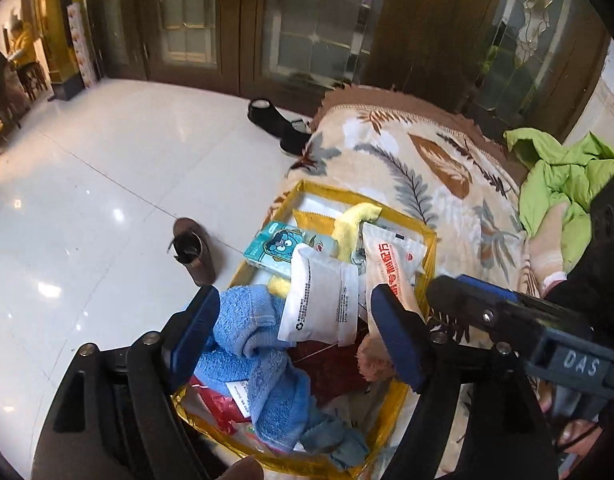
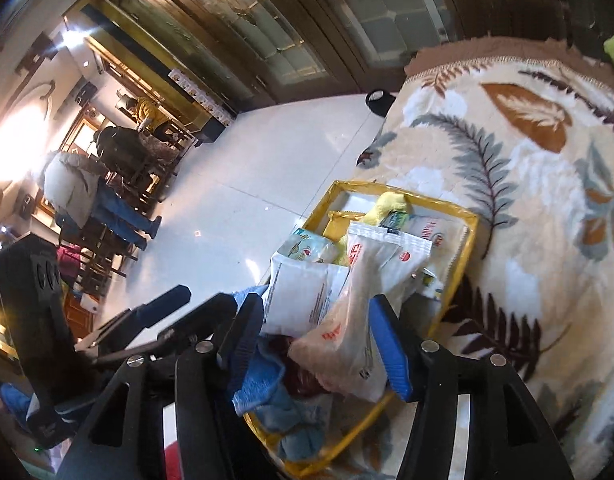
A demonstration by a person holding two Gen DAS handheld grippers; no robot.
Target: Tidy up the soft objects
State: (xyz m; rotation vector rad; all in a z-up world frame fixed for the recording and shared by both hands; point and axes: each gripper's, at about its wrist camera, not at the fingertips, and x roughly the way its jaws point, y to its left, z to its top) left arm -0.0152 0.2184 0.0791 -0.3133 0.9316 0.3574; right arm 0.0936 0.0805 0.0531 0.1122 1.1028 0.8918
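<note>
Grippers (image 1: 299, 332) (image 2: 315, 340) hover side by side, spread wide, over the yellow-rimmed box (image 1: 429, 248).

Red packet (image 1: 219, 402): mostly hidden beneath the blue towel (image 1: 259, 364), below the left claw (image 1: 297, 334); printed text unreadable.

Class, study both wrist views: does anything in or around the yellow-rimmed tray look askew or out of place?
Yes. The tray is jumbled: white packets lie tilted across a crumpled blue towel. A brown shoe stands alone on the floor, and a green jacket lies bunched on the blanket.
</note>
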